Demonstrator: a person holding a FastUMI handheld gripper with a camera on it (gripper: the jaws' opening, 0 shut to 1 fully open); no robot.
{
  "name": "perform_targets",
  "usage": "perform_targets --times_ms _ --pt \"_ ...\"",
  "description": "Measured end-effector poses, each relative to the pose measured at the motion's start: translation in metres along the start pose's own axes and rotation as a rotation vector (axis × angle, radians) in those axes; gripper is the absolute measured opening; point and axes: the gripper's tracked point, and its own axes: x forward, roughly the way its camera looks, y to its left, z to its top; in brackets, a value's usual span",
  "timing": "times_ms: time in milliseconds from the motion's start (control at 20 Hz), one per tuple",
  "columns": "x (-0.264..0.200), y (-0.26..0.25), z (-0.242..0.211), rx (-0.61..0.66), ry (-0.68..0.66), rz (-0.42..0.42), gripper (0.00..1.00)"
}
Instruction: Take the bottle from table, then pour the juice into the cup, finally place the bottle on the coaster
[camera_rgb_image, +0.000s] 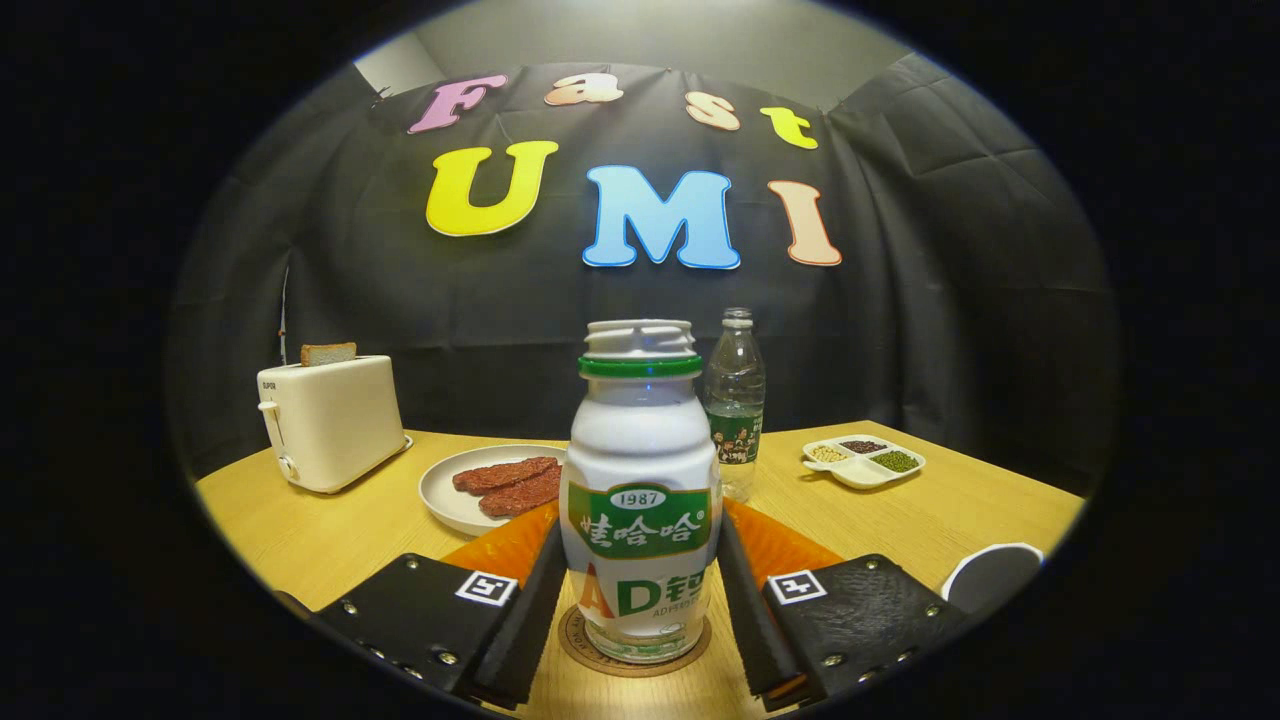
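We read this as the last step: the bottle (640, 490) stands upright on the coaster (634, 645), so placing looks done or nearly so. The cap is off, its neck open. The 2 fingers (534, 600) flank the bottle at label height, 1 on each side, apart by about its width; whether the pads press it or have just let go we cannot tell. The next move, as we judge it, calls for a wider opening and a straight draw-back, without nudging the bottle. Beyond it on the counter (950, 510) stand a water bottle (735, 400), a plate (450, 490), a toaster (330, 420) and a tray (863, 461); the cup (992, 577) sits beside the right finger.
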Motion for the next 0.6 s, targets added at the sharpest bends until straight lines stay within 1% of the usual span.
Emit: perform_targets --times_ms 50,100,150,200,350,600 --pt "-0.001 0.000 0.004 0.001 -0.014 0.001 0.77" --pt "-0.003 0.000 0.008 0.005 -0.032 0.005 0.81" --pt "-0.004 0.000 0.013 0.011 -0.051 0.008 0.93" --pt "-0.005 0.000 0.014 0.015 -0.061 0.013 0.98" --pt "-0.009 -0.003 0.015 0.013 -0.061 0.026 0.98" --pt "-0.026 0.005 0.032 0.009 -0.108 0.086 0.98"
